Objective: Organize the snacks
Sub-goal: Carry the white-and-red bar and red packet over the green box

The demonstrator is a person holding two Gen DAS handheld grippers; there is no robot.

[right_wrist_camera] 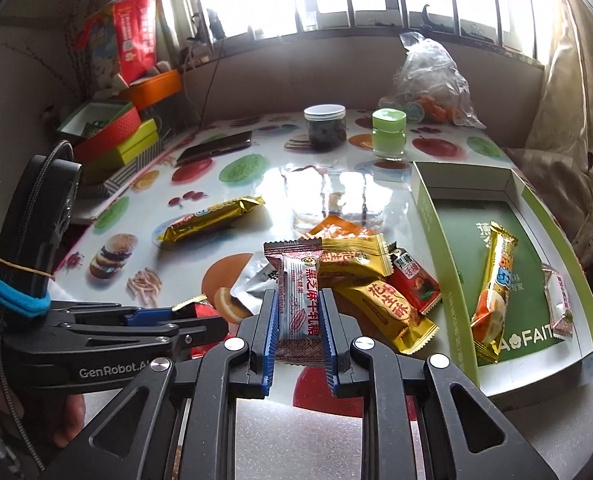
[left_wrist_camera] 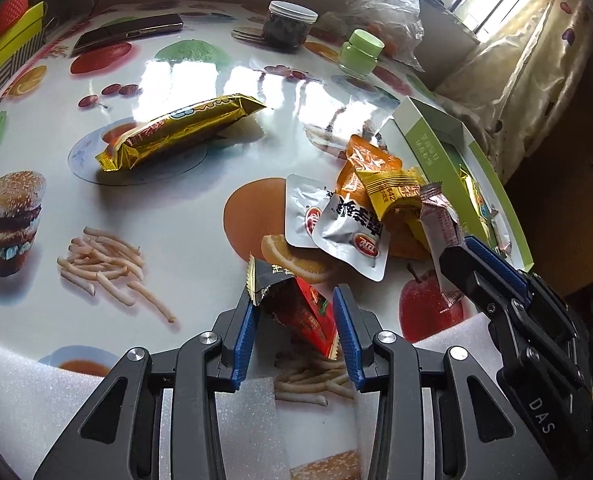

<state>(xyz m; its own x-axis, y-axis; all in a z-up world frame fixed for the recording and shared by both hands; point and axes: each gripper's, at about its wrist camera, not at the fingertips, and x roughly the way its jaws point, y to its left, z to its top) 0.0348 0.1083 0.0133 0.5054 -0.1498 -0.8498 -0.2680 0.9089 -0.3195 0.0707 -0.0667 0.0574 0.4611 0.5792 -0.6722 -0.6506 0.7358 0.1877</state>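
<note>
Both grippers carry a snack clear of the pile, presumably so each can go into the green box (right_wrist_camera: 428, 216) without dragging its neighbours along. The right gripper (right_wrist_camera: 296, 330) has its fingers clamped on a slim pinkish-red sesame candy packet (right_wrist_camera: 296, 300), pinched across its narrow width and held upright above the heap of yellow and orange packets (right_wrist_camera: 360, 280) on the table (left_wrist_camera: 200, 80). The left gripper (left_wrist_camera: 294, 330) has its fingers closed on a red and black packet (left_wrist_camera: 296, 306), caught at its lower part with the crimped top sticking up. The box lies open at the table's right edge, already holding a long gold bar (right_wrist_camera: 494, 292) and a small pink packet (right_wrist_camera: 558, 304) (so it looks like the collecting place). A second gold bar (left_wrist_camera: 176, 130) lies apart, further out on the table, still to be gathered.
</note>
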